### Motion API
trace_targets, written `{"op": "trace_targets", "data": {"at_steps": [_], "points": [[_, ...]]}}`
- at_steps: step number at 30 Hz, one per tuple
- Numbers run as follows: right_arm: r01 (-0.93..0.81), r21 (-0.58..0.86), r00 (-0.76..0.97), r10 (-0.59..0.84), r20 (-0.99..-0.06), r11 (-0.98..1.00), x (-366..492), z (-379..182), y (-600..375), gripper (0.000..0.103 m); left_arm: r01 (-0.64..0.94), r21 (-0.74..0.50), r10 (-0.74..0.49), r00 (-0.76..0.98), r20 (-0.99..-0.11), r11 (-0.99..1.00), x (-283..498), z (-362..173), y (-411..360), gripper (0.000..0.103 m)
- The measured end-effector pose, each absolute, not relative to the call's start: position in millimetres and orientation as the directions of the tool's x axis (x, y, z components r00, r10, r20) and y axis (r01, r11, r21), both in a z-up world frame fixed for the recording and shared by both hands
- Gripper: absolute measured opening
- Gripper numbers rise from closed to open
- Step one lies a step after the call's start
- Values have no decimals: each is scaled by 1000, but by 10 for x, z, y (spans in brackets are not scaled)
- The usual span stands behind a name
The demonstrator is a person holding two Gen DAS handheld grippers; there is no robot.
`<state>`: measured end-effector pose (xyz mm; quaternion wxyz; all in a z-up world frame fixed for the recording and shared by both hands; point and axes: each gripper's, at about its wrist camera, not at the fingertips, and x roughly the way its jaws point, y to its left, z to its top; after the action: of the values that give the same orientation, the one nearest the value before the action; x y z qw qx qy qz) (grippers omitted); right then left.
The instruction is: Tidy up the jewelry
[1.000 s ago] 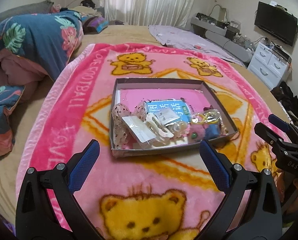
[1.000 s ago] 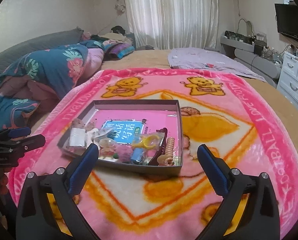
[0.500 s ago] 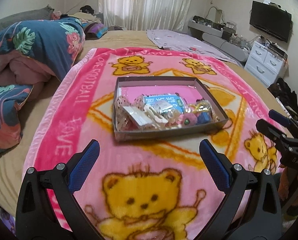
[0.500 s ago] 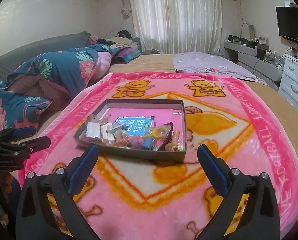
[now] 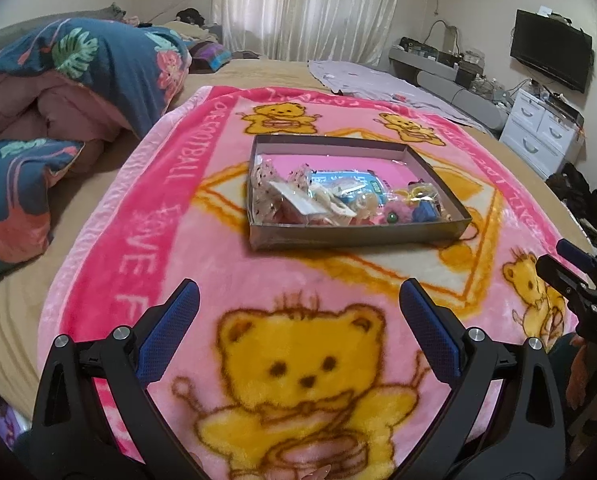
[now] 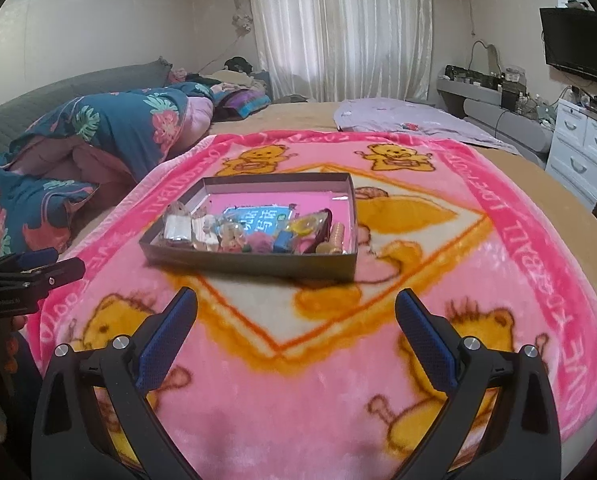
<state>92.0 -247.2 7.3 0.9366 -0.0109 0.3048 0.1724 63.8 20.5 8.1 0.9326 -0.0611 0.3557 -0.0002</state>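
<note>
A shallow grey cardboard box (image 5: pixel 354 236) with a pink floor sits on the pink bear blanket (image 5: pixel 218 304). It holds several hair clips, bagged trinkets and a blue card (image 5: pixel 340 180), piled along its near side. It also shows in the right wrist view (image 6: pixel 250 266), with a blue card (image 6: pixel 256 216) and a yellow ring (image 6: pixel 304 226) inside. My left gripper (image 5: pixel 298 320) is open and empty, well short of the box. My right gripper (image 6: pixel 296 322) is open and empty, also short of the box.
A folded blue floral quilt (image 5: pixel 78 80) lies on the bed at the left. A lilac sheet (image 6: pixel 410 120) lies at the far end. White drawers (image 5: pixel 542 132) and a wall TV (image 5: pixel 550 54) stand at the right. Each gripper shows at the edge of the other's view.
Both grippers have pulled back from the box and away from it. The box now looks smaller and farther off. Both stay open and empty.
</note>
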Motion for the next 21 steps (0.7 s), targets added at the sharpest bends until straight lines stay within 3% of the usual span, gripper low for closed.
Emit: {"op": "trace_targets", "data": {"at_steps": [21], "points": [[-374,65,722,334,-607,925,914,-144,-2332,99,-18,-116,-66,732,-678,993,643,-125,119,94]]}}
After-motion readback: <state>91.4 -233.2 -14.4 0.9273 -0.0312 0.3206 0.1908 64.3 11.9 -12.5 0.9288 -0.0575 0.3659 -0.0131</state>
